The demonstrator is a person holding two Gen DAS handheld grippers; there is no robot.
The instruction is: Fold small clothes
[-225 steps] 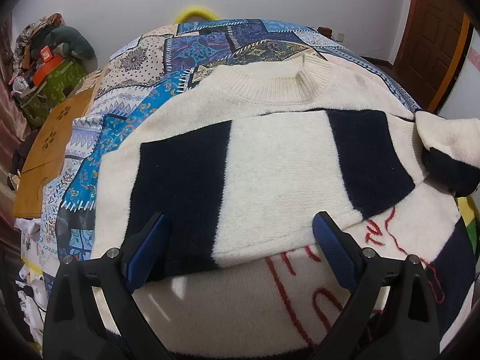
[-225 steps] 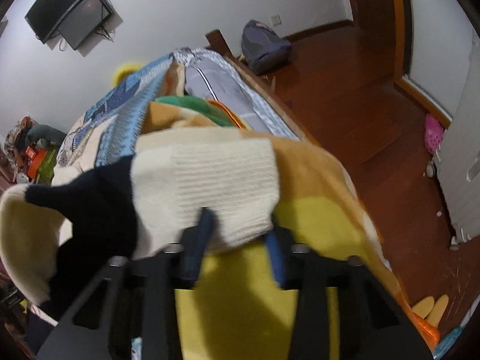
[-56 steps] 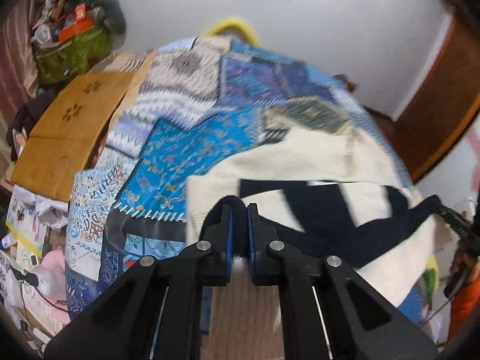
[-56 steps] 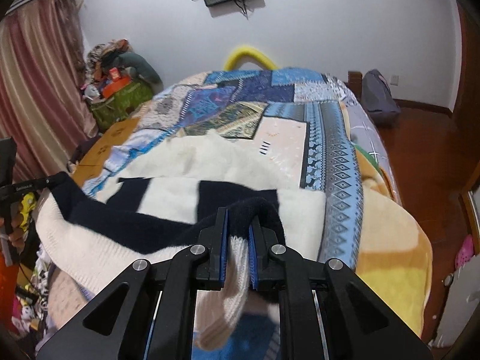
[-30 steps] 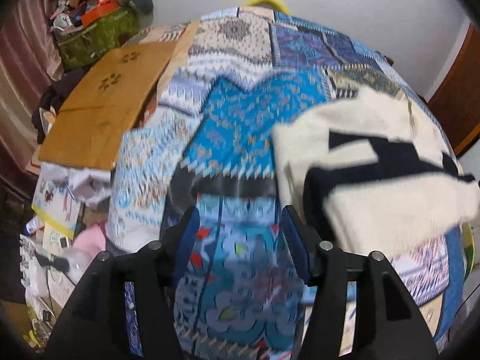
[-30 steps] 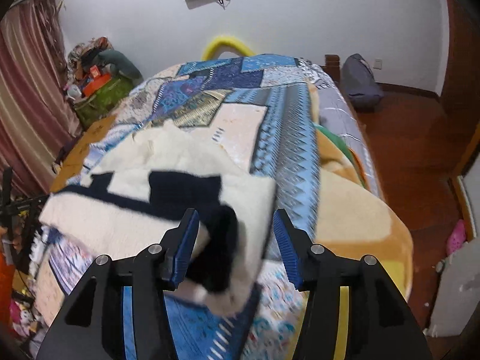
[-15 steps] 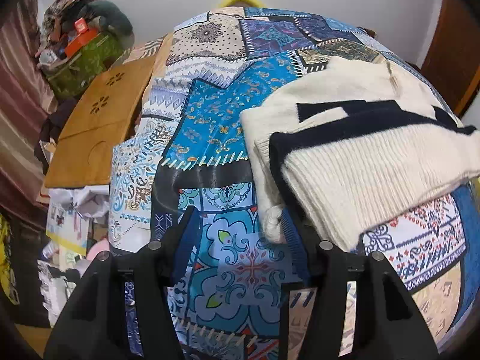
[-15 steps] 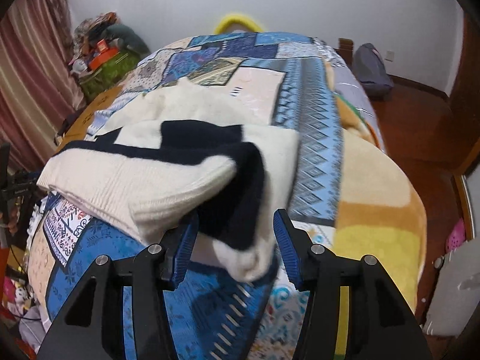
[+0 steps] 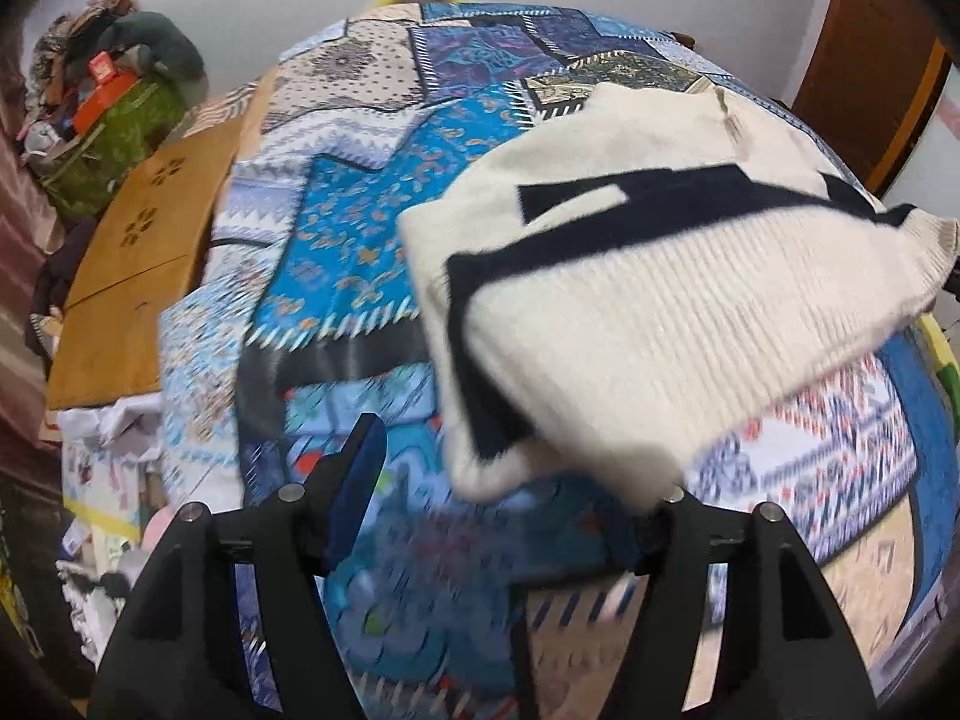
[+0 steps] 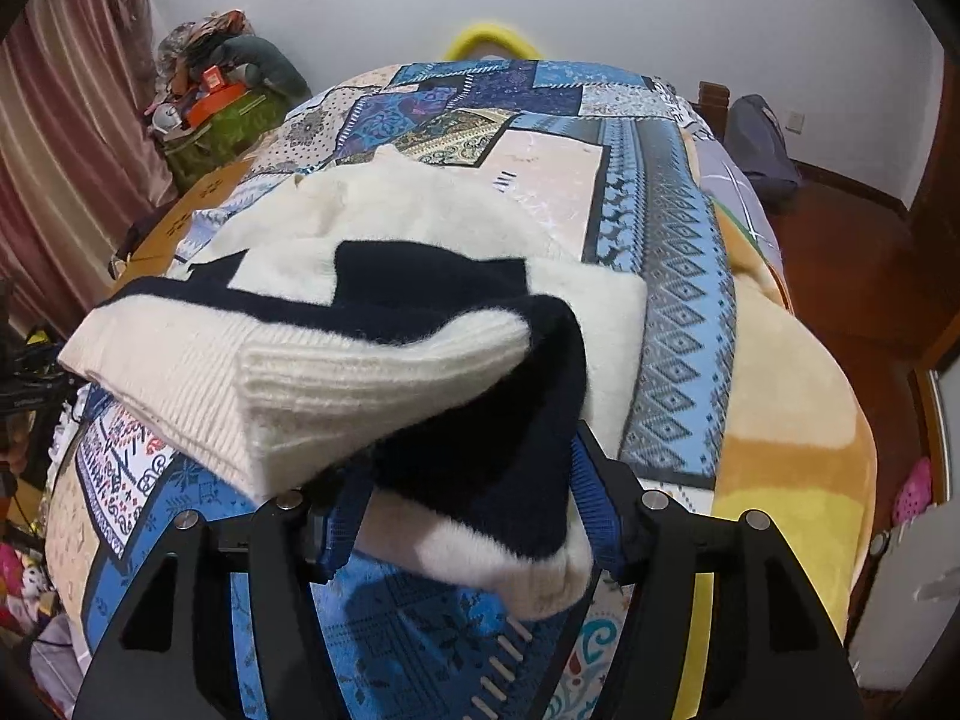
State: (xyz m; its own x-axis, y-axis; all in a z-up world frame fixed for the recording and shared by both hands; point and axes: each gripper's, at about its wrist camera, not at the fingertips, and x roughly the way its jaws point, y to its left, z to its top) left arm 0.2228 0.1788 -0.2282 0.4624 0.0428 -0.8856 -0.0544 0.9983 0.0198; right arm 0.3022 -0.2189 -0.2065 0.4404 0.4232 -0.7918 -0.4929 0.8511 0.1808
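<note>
We are looking down at the cream and navy sweater (image 9: 660,312), lying folded into a thick bundle on the patchwork bedspread (image 9: 336,228) of the bed. Our left claw (image 9: 492,498) is opening, its jaws standing well apart; the sweater's near corner is drooping over the right-hand finger, and we cannot tell whether it touches, but nothing is gripped. Our right claw (image 10: 468,516) is opening too, with the bundle's other folded end (image 10: 480,468) lying loose between its blue pads (image 10: 345,510), no longer pinched. A brown board (image 9: 132,276) is lying beside the bed.
</note>
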